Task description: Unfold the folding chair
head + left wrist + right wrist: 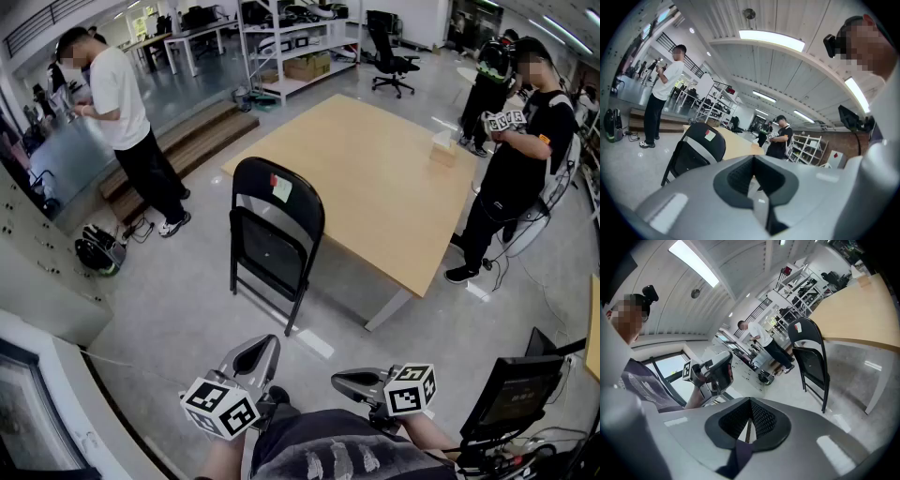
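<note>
the black metal folding chair (277, 234) stands upright on the grey floor (178, 309), folded flat, its seat panel up against the rounded backrest. it is just beside the near corner of the pale wooden table (375, 178); whether it leans on the table edge or stands free is hard to tell from here.

both grippers are low, close to the person's body and well apart from the chair. the left gripper (253, 356) has its jaws pressed together on nothing, and so does the right gripper (361, 384).

the chair lies straight ahead of the left gripper, long axis vertical. the right gripper sits off to the side, so the left looks nearer for a first reach.
</note>
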Available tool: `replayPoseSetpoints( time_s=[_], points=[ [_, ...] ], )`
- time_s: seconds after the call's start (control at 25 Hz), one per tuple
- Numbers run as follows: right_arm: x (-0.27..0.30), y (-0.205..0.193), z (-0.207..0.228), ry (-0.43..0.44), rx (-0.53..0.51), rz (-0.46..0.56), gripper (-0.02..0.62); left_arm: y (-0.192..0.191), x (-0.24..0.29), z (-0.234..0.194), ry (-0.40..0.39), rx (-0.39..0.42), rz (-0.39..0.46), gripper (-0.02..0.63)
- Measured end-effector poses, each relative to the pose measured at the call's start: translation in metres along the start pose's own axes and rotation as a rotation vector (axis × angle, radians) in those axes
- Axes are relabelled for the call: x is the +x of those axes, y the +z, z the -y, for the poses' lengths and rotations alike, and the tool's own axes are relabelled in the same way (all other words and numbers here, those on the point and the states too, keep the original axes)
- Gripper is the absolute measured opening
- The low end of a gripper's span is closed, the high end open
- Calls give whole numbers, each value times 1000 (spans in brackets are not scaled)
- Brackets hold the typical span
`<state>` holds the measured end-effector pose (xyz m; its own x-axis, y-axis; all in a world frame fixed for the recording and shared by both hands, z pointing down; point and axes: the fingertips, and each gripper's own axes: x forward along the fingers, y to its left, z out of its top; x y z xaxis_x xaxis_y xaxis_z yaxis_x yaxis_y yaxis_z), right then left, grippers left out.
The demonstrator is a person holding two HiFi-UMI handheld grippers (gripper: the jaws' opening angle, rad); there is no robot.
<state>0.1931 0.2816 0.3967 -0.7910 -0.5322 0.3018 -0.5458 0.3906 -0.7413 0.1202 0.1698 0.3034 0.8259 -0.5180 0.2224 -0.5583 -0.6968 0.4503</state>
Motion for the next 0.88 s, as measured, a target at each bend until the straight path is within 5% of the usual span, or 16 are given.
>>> replayPoseSetpoints(
  time_s=[0.16,0.44,0.88],
  points=[
    [65,38,10,-34,-37,29,0,35,14,-64,-42,37,-9,2],
    [144,52,-3,-11,-98,-106,0,52,-7,-141,-2,-9,15,2],
    [197,65,-9,-43,-171,-234,0,58,-37,-203,43,-61,63,2]
  ],
)
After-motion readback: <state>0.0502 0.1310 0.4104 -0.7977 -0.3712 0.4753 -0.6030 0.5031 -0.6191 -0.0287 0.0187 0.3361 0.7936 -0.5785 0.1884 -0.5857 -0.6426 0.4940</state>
